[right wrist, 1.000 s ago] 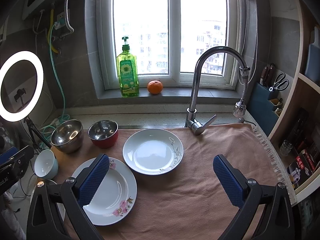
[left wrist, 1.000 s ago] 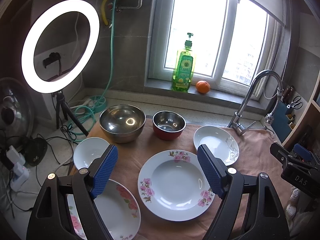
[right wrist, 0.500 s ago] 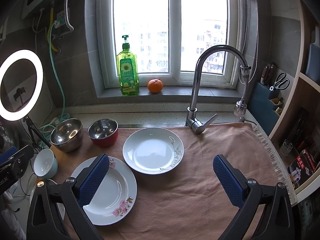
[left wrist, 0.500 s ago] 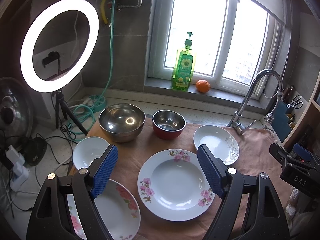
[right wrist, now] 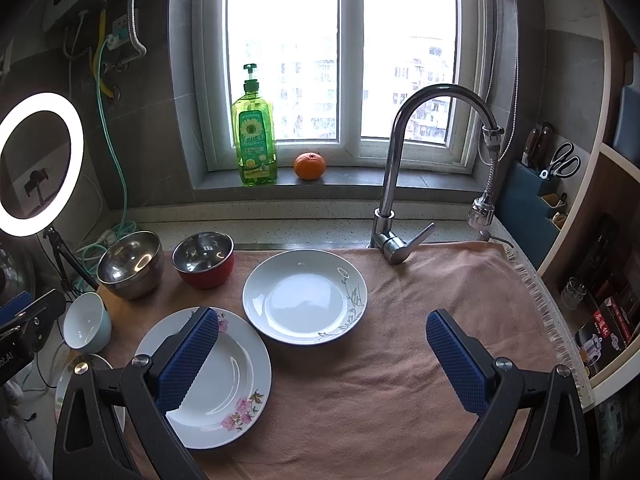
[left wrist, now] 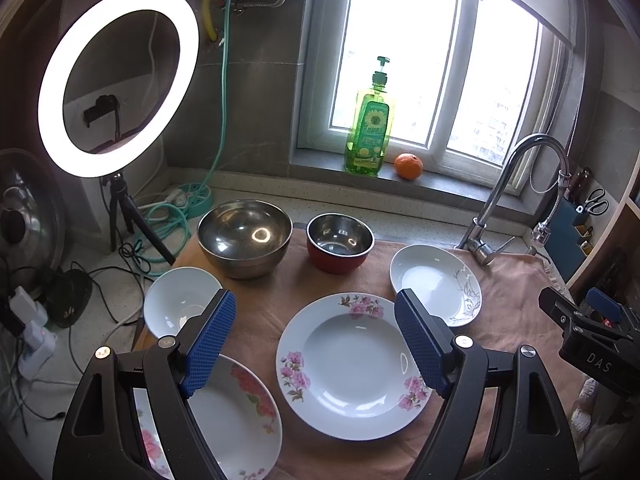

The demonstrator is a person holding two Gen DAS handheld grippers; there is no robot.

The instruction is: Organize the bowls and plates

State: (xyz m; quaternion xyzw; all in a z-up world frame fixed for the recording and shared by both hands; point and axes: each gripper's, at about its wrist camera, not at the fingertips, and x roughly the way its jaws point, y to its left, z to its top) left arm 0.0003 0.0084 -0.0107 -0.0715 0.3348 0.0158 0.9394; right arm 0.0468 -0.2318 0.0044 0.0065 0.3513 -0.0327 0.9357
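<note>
Left gripper point(left wrist: 310, 344), jaws spread wide and empty, hovers directly over the round white pink-flowered plate point(left wrist: 354, 366) lying flat on the peach cloth point(right wrist: 420, 300), nearer it than the equally open, empty right gripper point(right wrist: 322, 358).

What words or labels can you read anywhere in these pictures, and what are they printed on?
"DAS": white letters on the black body of the right gripper, seen from the left wrist view.
"otAI": cut-off letters on the left gripper, at the right wrist view's edge.
Green soap bottle: sunflower label, print too small to read.
Boxes on the shelf: lettering blurred, unreadable.
</note>
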